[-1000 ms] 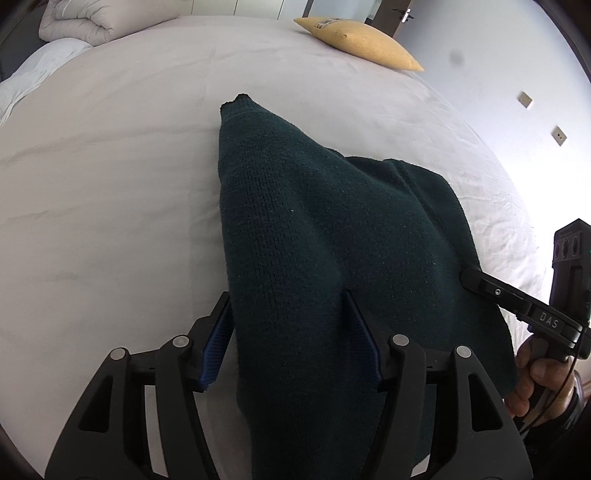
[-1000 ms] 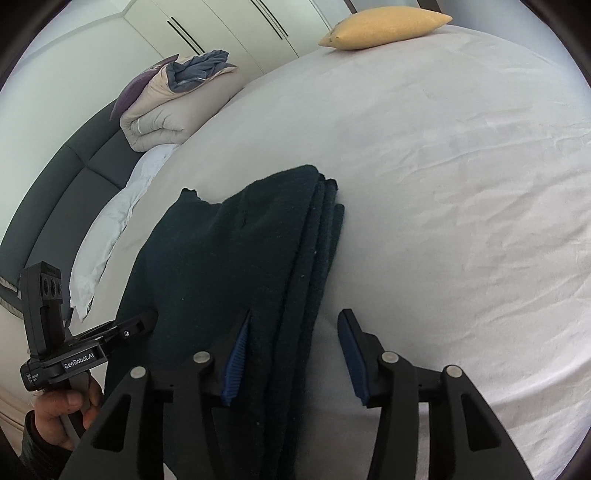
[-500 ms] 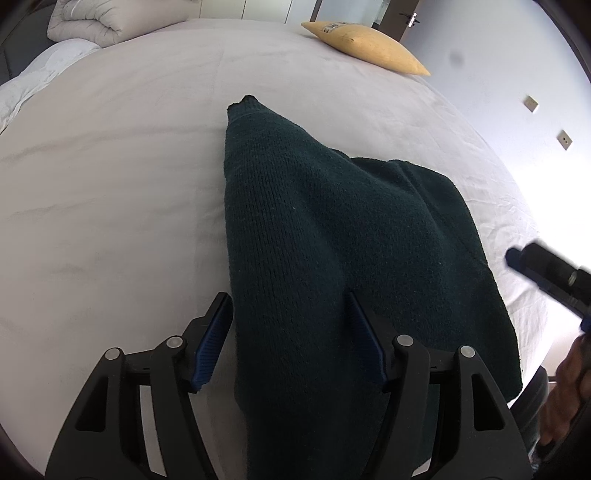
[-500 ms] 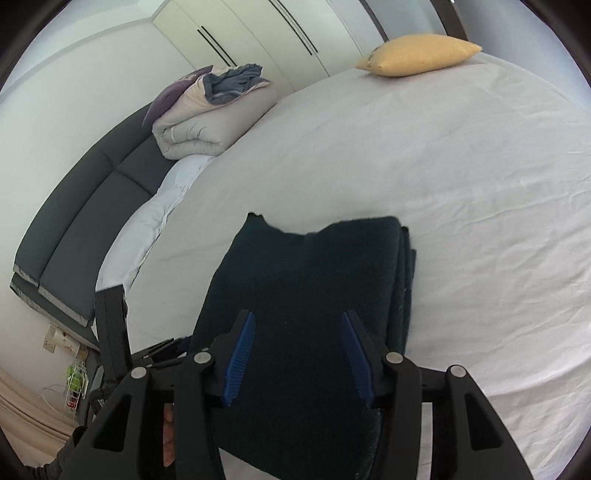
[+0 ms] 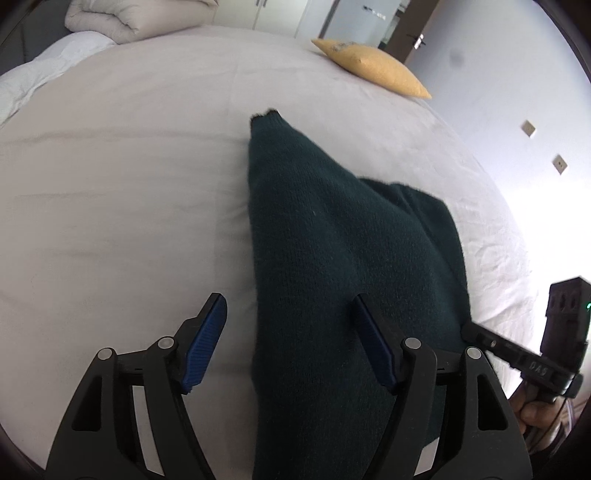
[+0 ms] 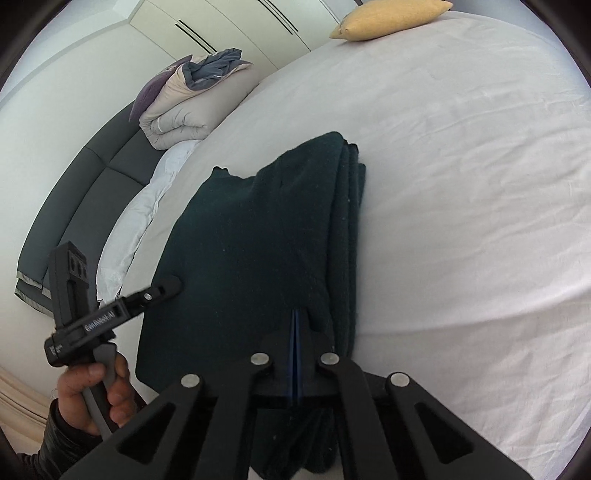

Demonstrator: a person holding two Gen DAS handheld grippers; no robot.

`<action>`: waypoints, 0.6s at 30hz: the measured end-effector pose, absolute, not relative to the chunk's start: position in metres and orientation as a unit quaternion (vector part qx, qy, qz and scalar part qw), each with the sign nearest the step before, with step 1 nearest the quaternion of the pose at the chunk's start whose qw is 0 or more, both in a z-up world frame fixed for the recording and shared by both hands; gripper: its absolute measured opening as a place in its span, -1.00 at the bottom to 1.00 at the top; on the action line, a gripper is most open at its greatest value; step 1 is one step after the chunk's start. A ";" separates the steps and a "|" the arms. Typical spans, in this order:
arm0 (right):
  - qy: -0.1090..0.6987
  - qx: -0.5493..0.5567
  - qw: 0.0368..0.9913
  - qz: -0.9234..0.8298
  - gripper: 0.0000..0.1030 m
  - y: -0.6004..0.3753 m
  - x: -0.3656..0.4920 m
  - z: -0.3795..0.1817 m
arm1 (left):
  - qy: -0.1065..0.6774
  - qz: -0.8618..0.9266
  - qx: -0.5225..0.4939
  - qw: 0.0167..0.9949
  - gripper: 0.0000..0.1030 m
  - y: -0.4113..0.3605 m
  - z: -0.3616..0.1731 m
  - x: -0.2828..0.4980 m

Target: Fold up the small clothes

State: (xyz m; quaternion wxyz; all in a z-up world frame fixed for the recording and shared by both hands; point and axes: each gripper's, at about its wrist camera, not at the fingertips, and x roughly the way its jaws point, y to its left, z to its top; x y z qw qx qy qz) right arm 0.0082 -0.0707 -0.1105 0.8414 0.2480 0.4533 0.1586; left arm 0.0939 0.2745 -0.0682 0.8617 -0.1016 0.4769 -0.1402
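A dark green knitted garment point(image 5: 332, 266) lies folded on the pale sheet of a bed point(image 5: 122, 192), filling the centre and lower middle of both views; its near end runs out of frame at the bottom, so its full outline cannot be seen. In the left wrist view the left gripper point(image 5: 291, 347) straddles the garment's left edge with its blue pads apart; its jaws have just been opening, the cloth lies between them, and neither pad presses on it. In the right wrist view the right gripper point(image 6: 296, 332) is clenched, blue pads meeting at the garment's near edge by the stacked folds; whether any cloth is pinched between them cannot be told, since the black frame hides the spot. A yellow cushion point(image 6: 388, 16) sits at the upper right, partly cut off.
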 end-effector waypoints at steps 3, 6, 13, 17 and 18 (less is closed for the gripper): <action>0.454 0.252 0.841 0.154 -1.00 -0.076 0.006 -0.110 | 0.452 -0.143 -0.099 0.875 0.35 0.276 -0.049 0.095; 0.453 0.258 0.840 0.151 -1.00 -0.077 0.005 -0.109 | 0.447 -0.153 -0.077 0.878 0.35 0.262 -0.038 0.109; 0.454 0.266 0.838 0.143 -1.00 -0.079 0.004 -0.107 | 0.497 -0.142 -0.021 0.856 0.37 0.232 -0.078 0.137; 0.447 0.274 0.846 0.098 -0.60 -0.093 0.006 -0.094 | 0.507 -0.151 -0.073 0.845 0.39 0.244 -0.088 0.139; 0.436 0.297 0.843 0.105 -0.59 -0.100 0.007 -0.090 | 0.507 -0.154 -0.072 0.845 0.40 0.243 -0.089 0.140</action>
